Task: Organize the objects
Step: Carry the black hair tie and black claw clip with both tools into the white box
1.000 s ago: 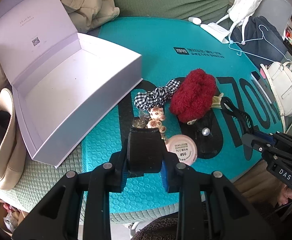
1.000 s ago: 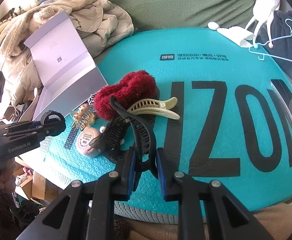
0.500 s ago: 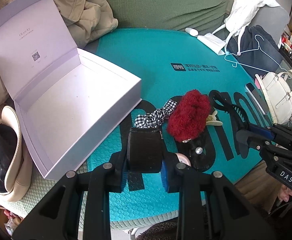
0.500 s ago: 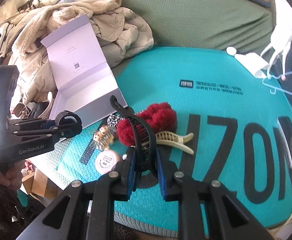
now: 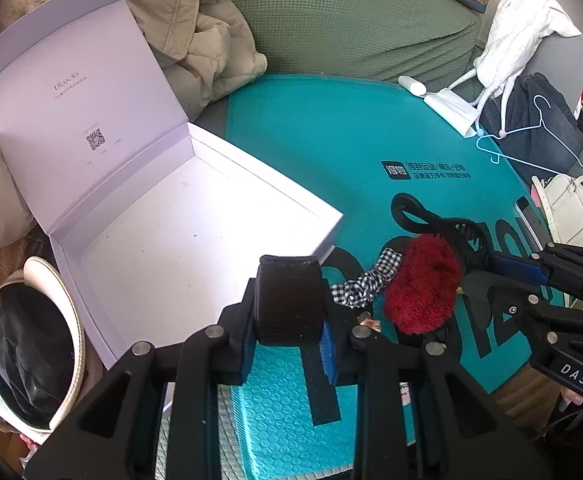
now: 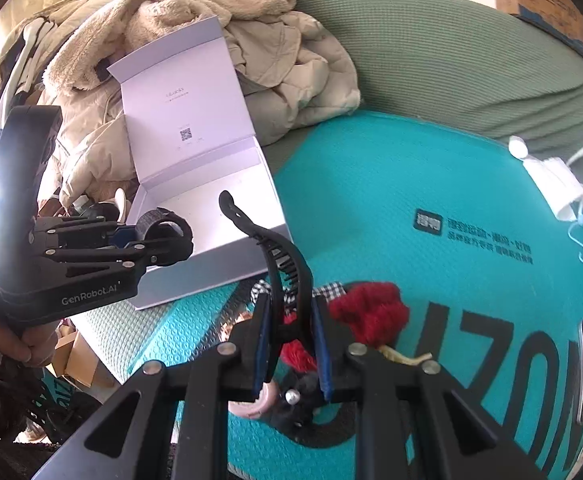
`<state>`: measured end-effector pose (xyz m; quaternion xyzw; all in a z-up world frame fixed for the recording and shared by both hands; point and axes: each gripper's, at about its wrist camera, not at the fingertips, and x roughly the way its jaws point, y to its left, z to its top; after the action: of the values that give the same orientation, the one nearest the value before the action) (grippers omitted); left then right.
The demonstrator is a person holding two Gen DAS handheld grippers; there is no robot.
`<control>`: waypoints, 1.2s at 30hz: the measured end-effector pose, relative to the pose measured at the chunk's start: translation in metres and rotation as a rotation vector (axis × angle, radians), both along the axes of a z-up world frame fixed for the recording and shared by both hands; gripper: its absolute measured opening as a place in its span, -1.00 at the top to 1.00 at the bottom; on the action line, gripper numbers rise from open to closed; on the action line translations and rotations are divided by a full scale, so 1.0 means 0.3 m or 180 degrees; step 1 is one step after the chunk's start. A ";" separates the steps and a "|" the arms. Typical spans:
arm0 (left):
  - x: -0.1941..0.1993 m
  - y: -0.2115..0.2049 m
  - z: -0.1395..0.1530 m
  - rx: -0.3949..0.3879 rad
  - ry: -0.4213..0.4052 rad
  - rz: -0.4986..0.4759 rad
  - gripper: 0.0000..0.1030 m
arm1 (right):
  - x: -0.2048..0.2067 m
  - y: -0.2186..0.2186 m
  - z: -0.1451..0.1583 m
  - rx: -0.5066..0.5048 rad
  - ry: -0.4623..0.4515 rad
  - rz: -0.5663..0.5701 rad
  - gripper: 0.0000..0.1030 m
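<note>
My left gripper (image 5: 289, 320) is shut on a black roll of strap (image 5: 289, 298) and holds it in the air at the near right corner of the open white box (image 5: 179, 240). It also shows in the right wrist view (image 6: 163, 232). My right gripper (image 6: 291, 320) is shut on a black hair claw clip (image 6: 279, 256), lifted above the teal mat (image 6: 391, 200). A red fluffy scrunchie (image 5: 421, 284), a checked scrunchie (image 5: 365, 284) and a round pink compact (image 6: 251, 400) lie on the mat.
Beige jackets (image 5: 195, 36) are piled behind the box on the green sofa (image 5: 351, 20). A cream hat (image 5: 31, 344) lies left of the box. A white bag (image 5: 575, 208), a hanger (image 5: 531, 136) and a phone (image 5: 531, 220) are at the right.
Both grippers have risen and moved left toward the open box, each with its object. The pile on the mat has dropped lower in both views.
</note>
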<state>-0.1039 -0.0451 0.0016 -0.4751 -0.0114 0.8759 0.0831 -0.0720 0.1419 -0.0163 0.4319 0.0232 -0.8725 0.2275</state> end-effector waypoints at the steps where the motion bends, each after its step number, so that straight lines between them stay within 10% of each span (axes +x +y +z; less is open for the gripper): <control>1: -0.013 -0.014 0.000 -0.0003 -0.0001 0.0013 0.53 | -0.010 -0.014 0.004 0.0015 0.0013 0.0032 0.62; 36: -0.319 -0.367 -0.085 -0.0435 -0.0083 0.0433 0.52 | -0.402 -0.393 -0.036 -0.0158 -0.0117 0.0721 0.62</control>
<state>-0.1998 -0.1550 -0.0238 -0.4892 0.0152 0.8720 -0.0094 -0.1925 0.0238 -0.0272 0.4367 0.0461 -0.8334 0.3356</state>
